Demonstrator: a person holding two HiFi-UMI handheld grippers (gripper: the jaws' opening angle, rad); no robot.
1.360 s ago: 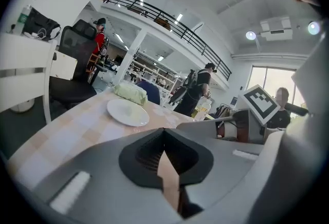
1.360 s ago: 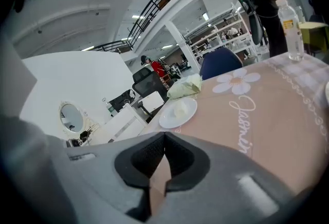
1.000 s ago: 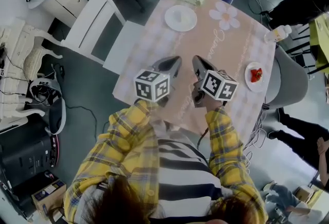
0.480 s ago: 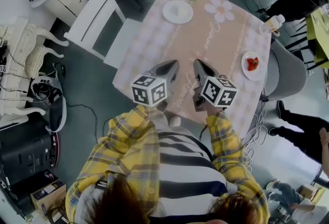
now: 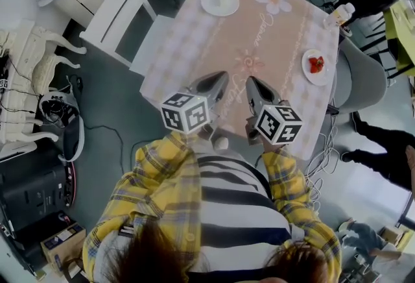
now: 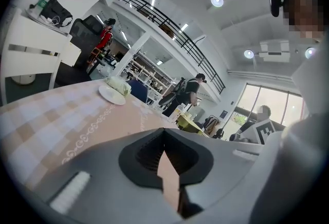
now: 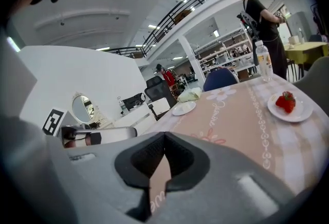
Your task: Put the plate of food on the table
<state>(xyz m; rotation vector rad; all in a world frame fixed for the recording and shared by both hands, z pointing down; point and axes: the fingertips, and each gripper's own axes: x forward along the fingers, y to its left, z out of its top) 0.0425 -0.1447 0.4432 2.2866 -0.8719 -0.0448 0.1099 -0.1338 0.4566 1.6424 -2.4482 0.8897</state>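
Food plate [image 5: 317, 66], white plate [image 5: 220, 1], bottle [image 5: 342, 13] (far end)

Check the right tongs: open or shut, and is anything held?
Shut and empty. In the right gripper view, the right tongs have their tips touching, and only the tablecloth shows through the gap behind them.

Small round white plate [image 5: 318, 78] carrying a piece of red food, lying flat and level near the right edge of the rectangular table [image 5: 194, 35]; table draped in pale pink checked cloth.
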